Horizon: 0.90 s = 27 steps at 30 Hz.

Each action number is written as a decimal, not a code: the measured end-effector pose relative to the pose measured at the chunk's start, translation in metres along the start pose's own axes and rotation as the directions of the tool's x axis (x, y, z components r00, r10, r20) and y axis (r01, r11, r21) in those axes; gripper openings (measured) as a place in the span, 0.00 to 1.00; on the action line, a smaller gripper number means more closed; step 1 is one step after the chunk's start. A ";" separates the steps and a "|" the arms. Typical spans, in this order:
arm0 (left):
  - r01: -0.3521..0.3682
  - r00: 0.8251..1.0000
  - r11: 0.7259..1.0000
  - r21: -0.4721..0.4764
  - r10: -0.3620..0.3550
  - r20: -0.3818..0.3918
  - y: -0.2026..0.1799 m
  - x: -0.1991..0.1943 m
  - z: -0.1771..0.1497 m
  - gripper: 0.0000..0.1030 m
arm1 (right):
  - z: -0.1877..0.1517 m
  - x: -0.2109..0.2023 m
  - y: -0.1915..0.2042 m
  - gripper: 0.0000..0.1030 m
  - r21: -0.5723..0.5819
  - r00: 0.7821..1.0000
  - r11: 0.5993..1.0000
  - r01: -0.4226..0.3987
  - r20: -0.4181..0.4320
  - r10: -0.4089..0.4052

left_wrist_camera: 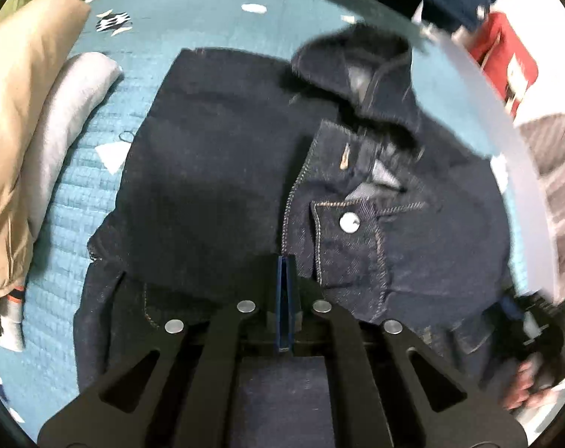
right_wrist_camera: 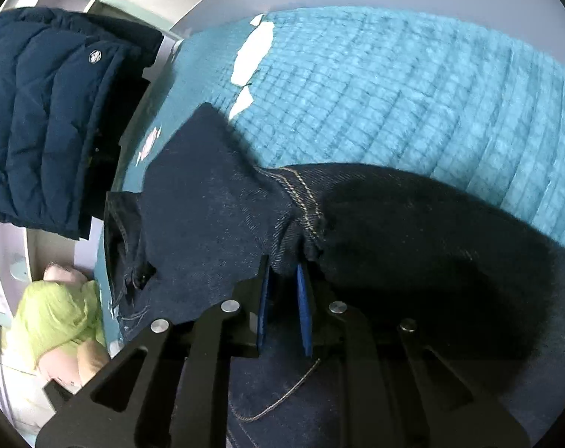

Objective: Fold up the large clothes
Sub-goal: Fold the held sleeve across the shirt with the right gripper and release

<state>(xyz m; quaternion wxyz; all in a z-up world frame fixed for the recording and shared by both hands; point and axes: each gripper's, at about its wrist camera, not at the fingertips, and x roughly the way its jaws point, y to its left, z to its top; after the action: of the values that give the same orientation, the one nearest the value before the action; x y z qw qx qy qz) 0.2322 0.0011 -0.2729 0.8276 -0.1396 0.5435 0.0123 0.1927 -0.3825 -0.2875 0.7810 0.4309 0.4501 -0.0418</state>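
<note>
Garment: denim jacket (left_wrist_camera: 215, 171) partly folded on teal quilt (left_wrist_camera: 77, 231).
Left gripper (left_wrist_camera: 286, 261): pinched closed on the denim.
Right gripper (right_wrist_camera: 284, 272): narrow, clamping a bunched seam.
Left to do: final folds, judging by the loose collar.

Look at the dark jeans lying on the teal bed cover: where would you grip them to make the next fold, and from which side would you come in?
Probably grip the dark jeans at the thick waistband edge beside the metal button, coming from above at the near edge. The left gripper is shut there; the right gripper pinches a bunched seam. Both spots are stiff, stitched layers raised off the bed cover.
</note>
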 end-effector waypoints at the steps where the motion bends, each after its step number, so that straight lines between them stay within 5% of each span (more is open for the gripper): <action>1: -0.017 1.000 1.000 0.023 0.017 0.005 -0.002 -0.002 0.000 0.11 | 0.002 -0.008 0.005 0.22 -0.026 1.000 1.000 0.011 0.008 -0.011; 2: -0.038 0.999 0.998 0.039 0.038 0.017 -0.003 -0.006 0.002 0.28 | 0.004 -0.017 0.010 0.22 -0.054 0.999 0.998 0.028 0.028 -0.027; 3: -0.046 0.999 0.998 0.040 0.045 0.031 -0.002 -0.011 0.006 0.55 | 0.008 -0.030 0.017 0.22 -0.084 0.998 0.996 0.027 0.061 -0.022; 4: -0.035 0.998 0.999 0.027 0.033 0.054 0.000 -0.017 0.010 0.64 | 0.011 -0.040 0.021 0.22 -0.100 0.997 0.995 0.004 0.080 0.004; 8: 0.094 0.991 0.994 -0.057 -0.088 0.098 0.004 -0.018 0.042 0.65 | 0.031 -0.056 0.047 0.22 -0.193 0.983 0.981 0.019 0.183 0.017; 11: 0.131 0.986 0.986 -0.104 -0.119 0.116 -0.003 0.005 0.062 0.65 | 0.041 -0.033 0.075 0.21 -0.294 0.989 0.956 0.024 0.145 0.020; 13: 0.129 0.990 0.988 -0.091 -0.123 0.069 -0.013 0.027 0.073 0.65 | 0.040 -0.012 0.094 0.20 -0.361 0.994 0.931 0.046 0.106 -0.008; 16: 0.123 0.992 0.988 -0.093 -0.123 0.005 -0.021 0.056 0.078 0.48 | 0.036 0.006 0.108 0.20 -0.428 0.994 0.901 0.072 0.104 -0.030; 20: 0.110 0.990 0.985 -0.129 -0.098 0.098 -0.017 0.040 0.078 0.07 | 0.033 0.020 0.118 0.20 -0.480 0.994 0.873 0.089 0.095 -0.049; 23: 0.126 0.983 0.986 -0.107 -0.110 0.144 -0.011 0.023 0.079 0.07 | 0.030 0.032 0.131 0.20 -0.535 0.997 0.842 0.074 0.067 -0.045; 27: 0.098 0.983 0.990 -0.102 -0.080 0.165 -0.004 0.014 0.081 0.07 | 0.025 0.082 0.148 0.20 -0.584 0.995 0.811 0.014 -0.073 -0.070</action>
<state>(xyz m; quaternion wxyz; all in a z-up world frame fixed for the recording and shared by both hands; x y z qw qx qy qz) 0.3113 0.0152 -0.2549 0.8596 -0.2074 0.4668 0.0163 0.3253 -0.2811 -0.2483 0.8530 0.1623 0.4857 0.1004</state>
